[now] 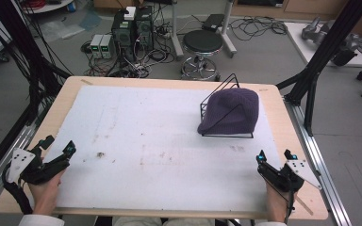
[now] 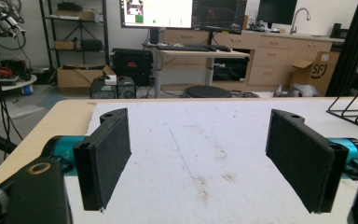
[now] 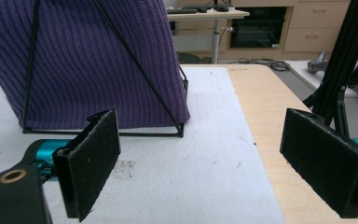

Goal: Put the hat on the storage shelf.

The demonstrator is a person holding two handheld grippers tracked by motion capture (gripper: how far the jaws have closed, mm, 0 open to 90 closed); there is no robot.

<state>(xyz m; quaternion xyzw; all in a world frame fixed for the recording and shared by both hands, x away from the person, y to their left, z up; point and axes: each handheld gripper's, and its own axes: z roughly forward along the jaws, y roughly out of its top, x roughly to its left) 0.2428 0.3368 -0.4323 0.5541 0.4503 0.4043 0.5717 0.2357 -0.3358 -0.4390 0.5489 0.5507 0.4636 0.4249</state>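
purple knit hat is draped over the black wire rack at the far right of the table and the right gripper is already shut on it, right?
Not quite. The purple knit hat is draped over the black wire rack at the far right, but the right gripper is open and short of it, holding nothing. The right gripper view shows its jaws wide apart with bare mat between them.

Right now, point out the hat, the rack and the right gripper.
hat [image 1: 233, 110], high view, middle of the knit.
rack [image 1: 226, 84], high view, top wire.
right gripper [image 1: 275, 155], high view, between its fingertips.
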